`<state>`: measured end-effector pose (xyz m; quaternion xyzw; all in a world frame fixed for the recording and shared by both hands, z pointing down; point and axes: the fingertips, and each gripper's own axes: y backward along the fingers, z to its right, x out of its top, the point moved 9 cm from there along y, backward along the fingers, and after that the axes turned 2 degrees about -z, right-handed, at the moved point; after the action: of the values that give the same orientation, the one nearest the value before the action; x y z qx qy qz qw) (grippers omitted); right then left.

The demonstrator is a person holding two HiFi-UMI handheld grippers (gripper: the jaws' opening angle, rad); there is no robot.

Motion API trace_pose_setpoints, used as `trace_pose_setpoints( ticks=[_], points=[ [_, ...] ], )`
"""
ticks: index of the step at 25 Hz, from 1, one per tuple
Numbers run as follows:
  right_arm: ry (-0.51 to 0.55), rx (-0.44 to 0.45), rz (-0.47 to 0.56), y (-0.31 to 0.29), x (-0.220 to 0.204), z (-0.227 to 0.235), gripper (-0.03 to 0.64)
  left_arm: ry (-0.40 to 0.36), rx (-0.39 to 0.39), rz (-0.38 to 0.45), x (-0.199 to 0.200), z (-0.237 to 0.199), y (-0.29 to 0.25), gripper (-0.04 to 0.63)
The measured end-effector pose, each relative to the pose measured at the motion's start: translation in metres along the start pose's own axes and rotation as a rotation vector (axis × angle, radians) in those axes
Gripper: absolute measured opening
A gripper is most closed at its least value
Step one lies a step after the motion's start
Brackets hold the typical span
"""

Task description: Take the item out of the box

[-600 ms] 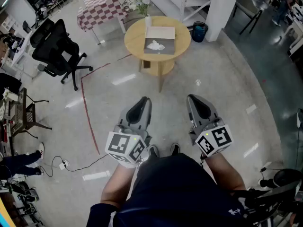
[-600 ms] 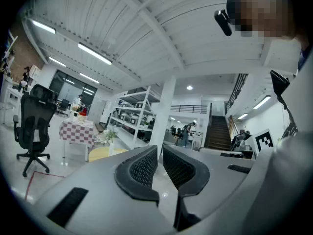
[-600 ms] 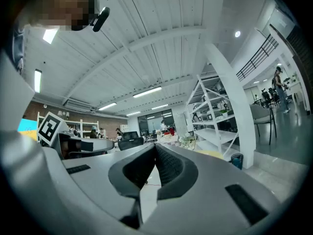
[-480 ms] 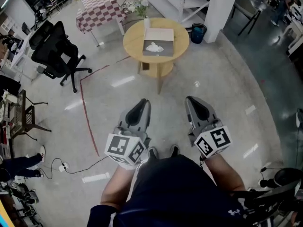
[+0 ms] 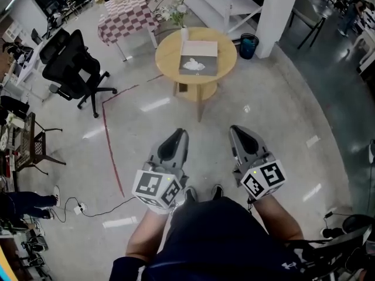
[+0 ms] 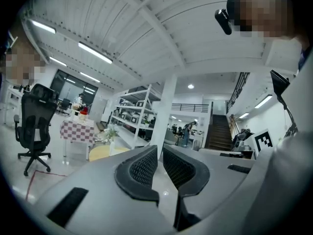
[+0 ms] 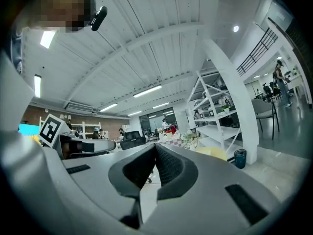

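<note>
Head view: white item [image 5: 193,66] lies in the open box [image 5: 202,44] on the round worktop [image 5: 167,54]. Left gripper [image 5: 177,137] and right gripper [image 5: 238,133] are held level, well short of the worktop, the left slightly nearer in line with it. Left gripper view: jaws a slit apart, nothing between, aimed just right of the worktop. Right gripper view: jaws closed tip to tip, empty, aimed left of the worktop.

Head downward; gripper views level; table [image 5: 167,54] shared
</note>
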<state>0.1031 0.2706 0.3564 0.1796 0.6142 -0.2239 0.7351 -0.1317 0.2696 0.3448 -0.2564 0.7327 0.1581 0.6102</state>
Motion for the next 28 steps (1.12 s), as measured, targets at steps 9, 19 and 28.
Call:
trace_pose_setpoints(
  ticks=[9, 19, 28],
  points=[
    [-0.035, 0.005, 0.012, 0.013, 0.001, 0.023, 0.012, 0.004, 0.028, -0.005, -0.005, 0.019, -0.009, 0.049],
    [-0.061, 0.031, -0.029, 0.016, -0.011, 0.048, 0.011, 0.025, 0.075, -0.040, -0.024, 0.035, -0.015, 0.049],
    [-0.061, 0.015, -0.052, -0.023, -0.014, 0.066, 0.012, 0.040, 0.069, -0.049, -0.021, 0.002, -0.048, 0.049]
  ],
)
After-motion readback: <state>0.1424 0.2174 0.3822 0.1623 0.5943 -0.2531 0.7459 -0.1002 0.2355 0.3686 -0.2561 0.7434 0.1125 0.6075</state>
